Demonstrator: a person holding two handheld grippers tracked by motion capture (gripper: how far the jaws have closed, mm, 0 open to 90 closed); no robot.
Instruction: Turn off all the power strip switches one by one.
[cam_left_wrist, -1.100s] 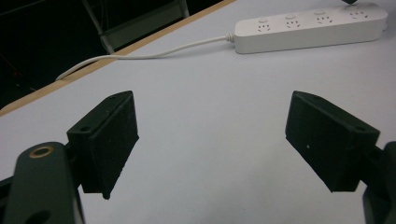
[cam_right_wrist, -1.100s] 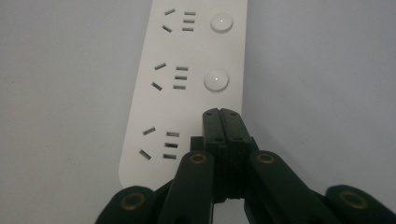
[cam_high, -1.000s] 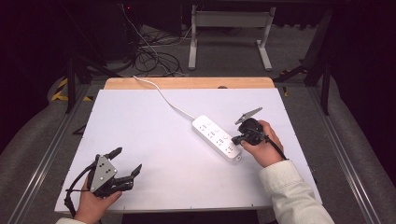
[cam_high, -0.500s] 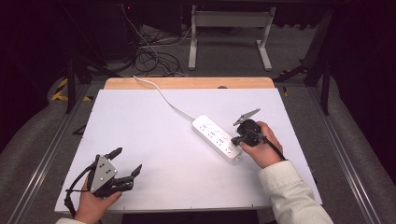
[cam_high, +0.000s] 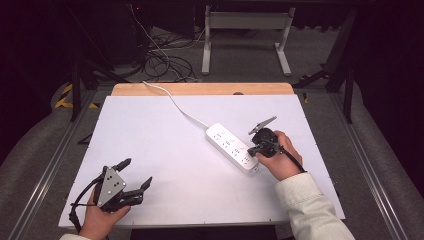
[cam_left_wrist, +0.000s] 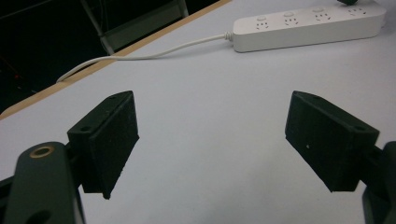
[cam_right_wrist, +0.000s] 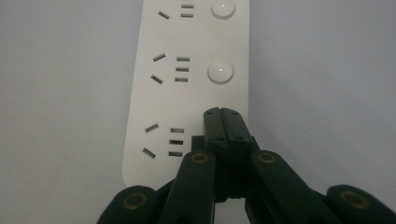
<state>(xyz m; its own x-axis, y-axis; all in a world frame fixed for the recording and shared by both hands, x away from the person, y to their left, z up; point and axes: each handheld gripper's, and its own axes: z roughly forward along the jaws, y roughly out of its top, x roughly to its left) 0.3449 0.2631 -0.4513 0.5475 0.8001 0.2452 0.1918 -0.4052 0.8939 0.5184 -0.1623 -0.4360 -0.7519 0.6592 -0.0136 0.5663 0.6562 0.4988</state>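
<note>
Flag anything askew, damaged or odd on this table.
Nothing stands out. The power strip lies flat and intact, diagonal on the table; the right gripper, fingers together, sits over its end switch spot.

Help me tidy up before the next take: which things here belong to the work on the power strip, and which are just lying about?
In the job:
- power strip
- its white cord
- right gripper, fingers together over the strip's end button
- left gripper, open, waiting

Lying about:
- cables on the floor
- metal stand
</note>
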